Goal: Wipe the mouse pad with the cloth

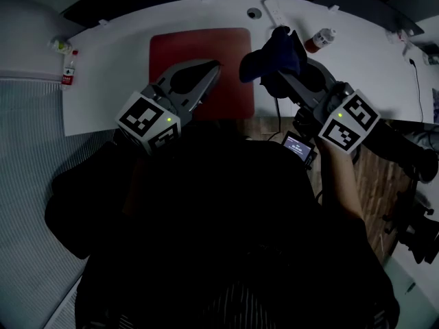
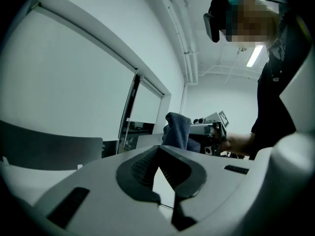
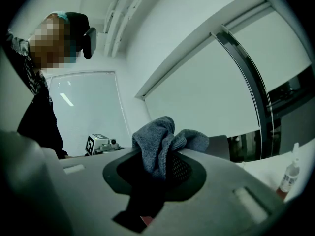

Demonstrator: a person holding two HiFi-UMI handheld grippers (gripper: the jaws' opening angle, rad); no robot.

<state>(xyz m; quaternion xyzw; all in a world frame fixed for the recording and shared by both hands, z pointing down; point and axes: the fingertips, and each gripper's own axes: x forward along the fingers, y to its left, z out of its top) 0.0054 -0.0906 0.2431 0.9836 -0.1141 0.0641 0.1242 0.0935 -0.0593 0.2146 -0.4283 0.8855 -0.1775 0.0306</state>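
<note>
on the white tabletop the red mouse pad lies flat, nearly square, its edges in line with the tabletop's. our right tool pinches the blue cloth just right of the pad, bunched lengthwise along the jaws. the left tool hangs clenched and empty over the pad. unpinned, the pad may slide under a wipe.

No text is legible. The small screen just behind the right hand-held gripper shows characters too small to read; the cube markers carry patterns only.
</note>
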